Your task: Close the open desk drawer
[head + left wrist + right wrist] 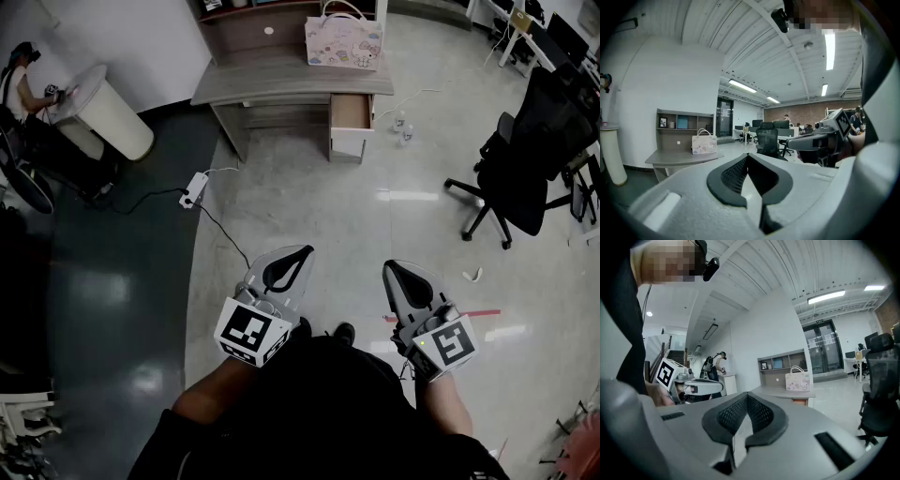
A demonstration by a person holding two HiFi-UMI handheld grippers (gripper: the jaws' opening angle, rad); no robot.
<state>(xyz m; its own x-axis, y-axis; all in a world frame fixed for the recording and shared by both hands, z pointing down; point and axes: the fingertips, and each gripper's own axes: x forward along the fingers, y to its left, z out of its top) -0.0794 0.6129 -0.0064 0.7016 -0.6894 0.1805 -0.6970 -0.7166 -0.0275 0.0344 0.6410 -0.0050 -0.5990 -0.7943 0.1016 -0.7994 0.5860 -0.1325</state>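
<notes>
I hold the left gripper point(300, 253) and the right gripper point(392, 272) level and close to my body. Both have their jaws together and empty, as I judge no grasp is needed yet. The open drawer point(351, 112) projects from the desk point(281, 86), well apart from me across the polished floor point(309, 216). An office chair point(520, 159) stands to the right.

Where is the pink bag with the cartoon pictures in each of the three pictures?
Head view: the pink bag is at the top, right of middle, standing on the desk.
Left gripper view: the bag is small, left of middle.
Right gripper view: the bag is right of middle.
Shared landmark: the grey desk under it.
</notes>
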